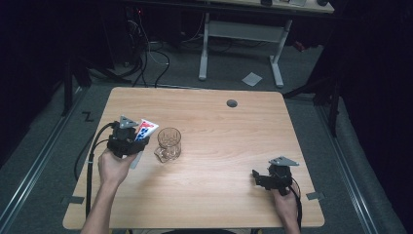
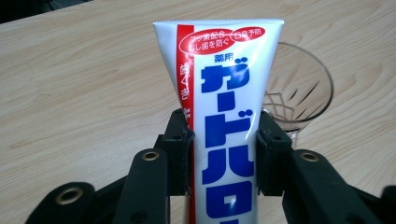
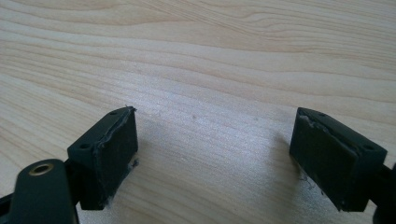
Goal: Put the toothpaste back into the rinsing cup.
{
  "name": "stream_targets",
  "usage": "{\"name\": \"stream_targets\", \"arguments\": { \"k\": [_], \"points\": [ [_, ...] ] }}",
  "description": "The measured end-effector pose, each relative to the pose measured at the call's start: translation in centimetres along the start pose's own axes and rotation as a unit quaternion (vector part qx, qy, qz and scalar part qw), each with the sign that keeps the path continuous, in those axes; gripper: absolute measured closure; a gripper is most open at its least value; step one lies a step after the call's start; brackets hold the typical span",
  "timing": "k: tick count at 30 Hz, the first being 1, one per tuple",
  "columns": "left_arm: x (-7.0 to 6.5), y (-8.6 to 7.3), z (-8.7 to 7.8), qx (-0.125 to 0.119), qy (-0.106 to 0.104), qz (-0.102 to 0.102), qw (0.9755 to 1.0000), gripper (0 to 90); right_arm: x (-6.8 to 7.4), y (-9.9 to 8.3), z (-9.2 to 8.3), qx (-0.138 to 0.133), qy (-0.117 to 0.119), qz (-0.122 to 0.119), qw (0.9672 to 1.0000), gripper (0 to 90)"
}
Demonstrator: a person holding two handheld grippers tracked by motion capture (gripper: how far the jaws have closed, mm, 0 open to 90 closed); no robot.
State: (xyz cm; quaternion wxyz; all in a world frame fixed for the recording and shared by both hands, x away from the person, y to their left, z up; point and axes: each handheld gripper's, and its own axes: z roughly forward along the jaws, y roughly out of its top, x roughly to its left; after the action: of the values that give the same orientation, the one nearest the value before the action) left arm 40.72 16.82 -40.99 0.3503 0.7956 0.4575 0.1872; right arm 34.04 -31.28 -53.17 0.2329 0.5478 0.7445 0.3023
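Tube [image 2: 229, 130] sits clamped between the left gripper's [image 2: 223, 140] jaws, crimped end up, with the glass [image 2: 299, 93] just beyond them to the right. Likely step: carrying it to the glass, which calls for lining up over the rim. Right gripper [image 3: 212, 154] rests with jaws apart, nothing between them.

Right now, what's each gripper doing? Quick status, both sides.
Left gripper: closed on the toothpaste tube, next to the glass cup.
Right gripper: open, holding nothing, low over the bare table.
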Motion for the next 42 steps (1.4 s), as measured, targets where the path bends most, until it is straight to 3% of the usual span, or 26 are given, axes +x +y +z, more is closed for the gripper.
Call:
{"name": "stream_targets", "arguments": {
  "k": [19, 28, 42],
  "points": [
    [-1.3, 2.4, -1.2, -0.03, -0.019, 0.014, 0.9993, 63.4, 0.0, 0.0, 0.0, 0.0, 0.0, -0.001, 1.0, 15.0],
    [-2.2, 4.0, -0.6, -0.04, -0.033, 0.019, 0.9985, 63.2, 0.0, 0.0, 0.0, 0.0, 0.0, 0.0, 1.0, 15.0],
    [-3.5, 5.8, 0.5, -0.037, -0.036, 0.038, 0.998, 63.3, 0.0, 0.0, 0.0, 0.0, 0.0, 0.0, 1.0, 15.0]
  ]
}}
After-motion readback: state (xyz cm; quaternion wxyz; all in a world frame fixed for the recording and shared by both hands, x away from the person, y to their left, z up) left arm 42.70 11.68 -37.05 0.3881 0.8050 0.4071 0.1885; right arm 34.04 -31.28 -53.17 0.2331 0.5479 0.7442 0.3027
